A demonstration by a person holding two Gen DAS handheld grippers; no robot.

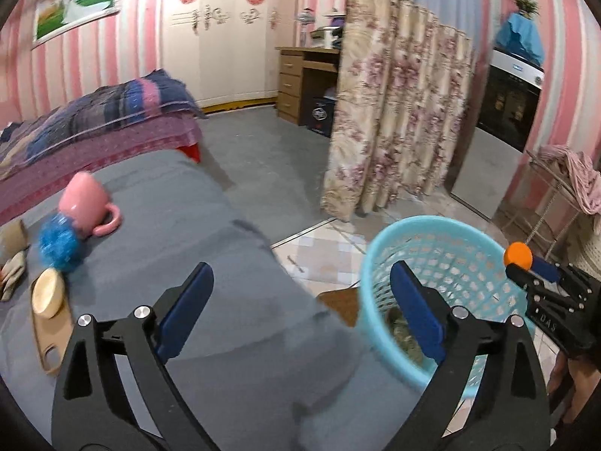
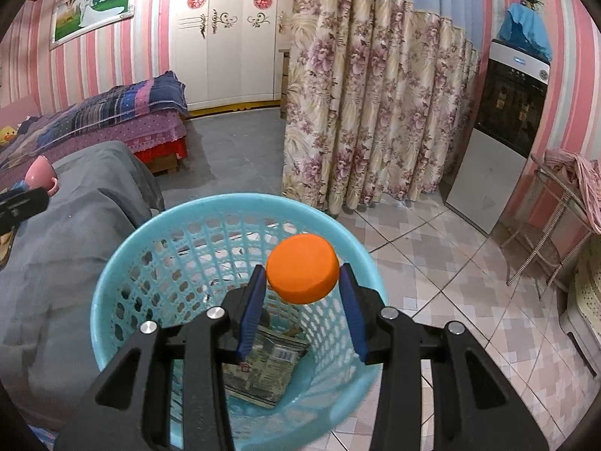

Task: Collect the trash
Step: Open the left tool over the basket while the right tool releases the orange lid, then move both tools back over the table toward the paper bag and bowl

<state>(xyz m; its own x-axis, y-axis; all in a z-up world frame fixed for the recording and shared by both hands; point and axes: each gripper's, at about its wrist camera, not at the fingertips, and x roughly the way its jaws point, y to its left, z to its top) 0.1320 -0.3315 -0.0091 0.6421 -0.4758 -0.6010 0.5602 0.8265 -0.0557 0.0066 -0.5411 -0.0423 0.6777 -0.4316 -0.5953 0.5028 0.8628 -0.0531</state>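
Note:
A light blue mesh basket [image 2: 112, 263] stands on the tiled floor beside the grey-covered table [image 1: 210, 225]. A crumpled printed packet [image 2: 266, 368] lies at its bottom. My right gripper [image 2: 302, 268] hangs over the basket's mouth, shut on a round orange cap [image 2: 300, 274] held between its blue pads. In the left wrist view the same cap [image 1: 518, 255] and right gripper [image 1: 527, 268] show above the basket [image 1: 375, 248] at its right rim. My left gripper [image 1: 302, 267] is open wide with nothing between its fingers, over the table's corner and the basket's left rim.
On the table's left lie a tipped pink mug [image 1: 84, 203], a blue scrub ball [image 1: 58, 242], a wooden bowl [image 1: 47, 291] and a cutting board [image 1: 50, 334]. A floral curtain [image 2: 368, 112], a tall appliance [image 2: 503, 131] and a wire rack [image 2: 552, 225] stand behind.

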